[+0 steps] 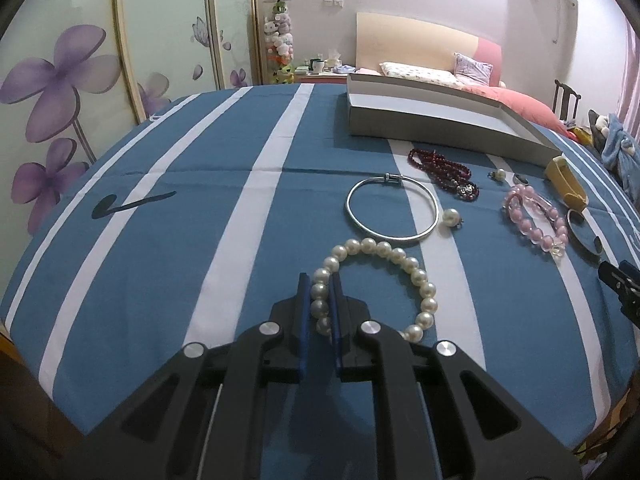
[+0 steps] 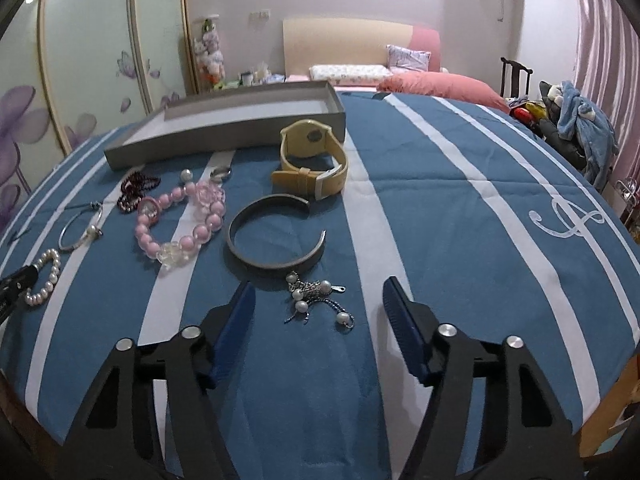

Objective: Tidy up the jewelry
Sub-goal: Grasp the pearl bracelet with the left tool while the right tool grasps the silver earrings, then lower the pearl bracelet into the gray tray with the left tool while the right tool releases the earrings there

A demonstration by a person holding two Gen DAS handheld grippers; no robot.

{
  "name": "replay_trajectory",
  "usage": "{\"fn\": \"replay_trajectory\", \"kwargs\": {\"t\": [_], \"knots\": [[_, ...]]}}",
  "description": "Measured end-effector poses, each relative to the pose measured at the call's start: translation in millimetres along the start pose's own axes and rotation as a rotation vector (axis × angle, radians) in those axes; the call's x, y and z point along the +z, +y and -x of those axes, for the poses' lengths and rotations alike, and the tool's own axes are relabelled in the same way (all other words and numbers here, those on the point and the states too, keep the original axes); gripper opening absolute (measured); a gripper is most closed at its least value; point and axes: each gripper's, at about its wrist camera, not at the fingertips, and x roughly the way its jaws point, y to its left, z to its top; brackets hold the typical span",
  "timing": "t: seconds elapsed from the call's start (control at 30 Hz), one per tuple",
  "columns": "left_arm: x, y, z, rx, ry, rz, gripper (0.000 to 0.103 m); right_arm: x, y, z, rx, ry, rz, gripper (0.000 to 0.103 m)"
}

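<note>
Risk with pearls: my left claw (image 1: 320, 300) is closed on one side of the white pearl bead bracelet (image 1: 376, 280), holding only a few beads; if I lift quickly, I think the round beads can slip out, or the loose side can swing and hit the thin silver bangle (image 1: 392, 210) just beside it.
Risk with chain: my right claw (image 2: 318, 312) stands half wide, with the small silver chain piece with pearl drops (image 2: 316, 298) between its fingers but not pressed; the fine chain lies flat on cloth, so the pads may pinch the fabric, or catch only one strand.
Risk of neighbour: the dark grey open metal cuff (image 2: 276, 236) touches the chain piece at its far end, so I may drag it too.
Target place: the grey shallow cardboard box (image 2: 224, 140) at the far side looks empty inside; I judge the jewelry goes there.
Surface: a bench under a blue cloth with white stripes (image 2: 440, 240), soft, with a fold line.
Room: a bedroom, with a bed with a pink cover (image 2: 440, 80) and wardrobe doors with purple flowers (image 1: 60, 80).
</note>
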Motion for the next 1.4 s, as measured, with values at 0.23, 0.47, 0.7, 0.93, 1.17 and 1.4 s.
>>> {"fn": "replay_trajectory", "kwargs": {"t": [0.23,0.47,0.7,0.93,1.17,1.4], "knots": [[0,-2,1,-0.005,0.001,0.001,0.010,6,1,-4,0.004,0.018,0.008,0.034],[0,-4,3,-0.021,-0.003,0.001,0.010,4,-1,0,0.049,0.010,0.010,0.013],[5,-8,20,-0.049,-0.077,-0.012,0.010,14,-12,18,0.088,-0.079,-0.034,0.013],[17,-12,38,-0.079,-0.156,-0.024,0.010,28,-12,35,0.153,-0.179,-0.046,0.013],[33,-20,58,-0.092,-0.260,-0.050,0.010,47,-5,51,0.201,-0.287,-0.026,0.013],[63,-27,77,-0.083,-0.401,-0.057,0.010,71,1,60,0.195,-0.403,-0.002,0.013]]}}
